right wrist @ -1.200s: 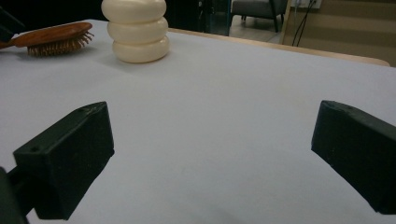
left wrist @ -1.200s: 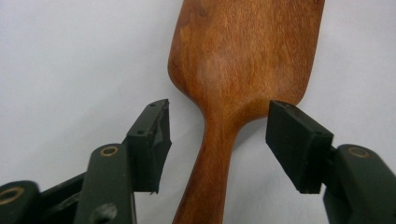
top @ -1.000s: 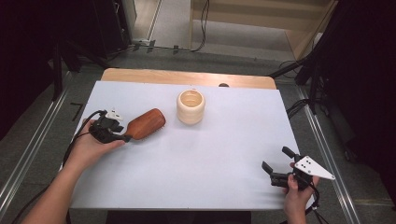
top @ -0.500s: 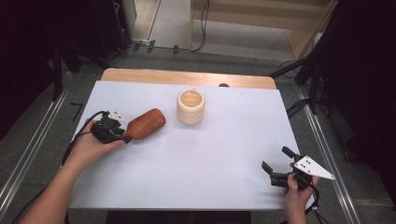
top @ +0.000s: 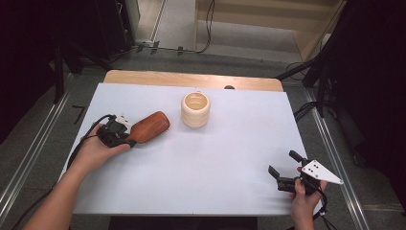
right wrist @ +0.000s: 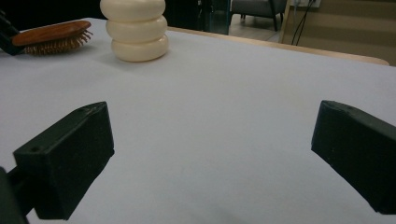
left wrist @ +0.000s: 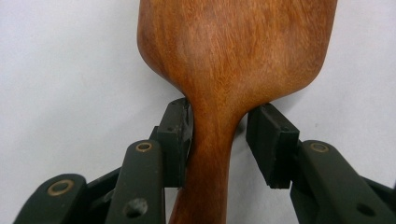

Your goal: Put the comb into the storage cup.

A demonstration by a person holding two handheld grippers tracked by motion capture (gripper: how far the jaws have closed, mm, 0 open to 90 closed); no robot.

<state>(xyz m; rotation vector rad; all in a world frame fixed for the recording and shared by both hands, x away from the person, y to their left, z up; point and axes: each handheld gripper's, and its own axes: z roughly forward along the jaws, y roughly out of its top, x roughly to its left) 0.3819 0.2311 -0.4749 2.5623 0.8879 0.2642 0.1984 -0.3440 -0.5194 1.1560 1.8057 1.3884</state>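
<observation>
Two jaws of left gripper [left wrist: 218,140] closing around hairbrush [left wrist: 233,51] neck, gap remaining; right gripper [right wrist: 210,154] open.

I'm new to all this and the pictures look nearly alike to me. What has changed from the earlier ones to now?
Little: the left hand-held gripper has just been closing its jaws around the wooden hairbrush handle; one pad touches, the other sits just off. The brush itself hasn't shifted. The right hand-held gripper stays open and idle, and the cream cup stands where it was.
</observation>
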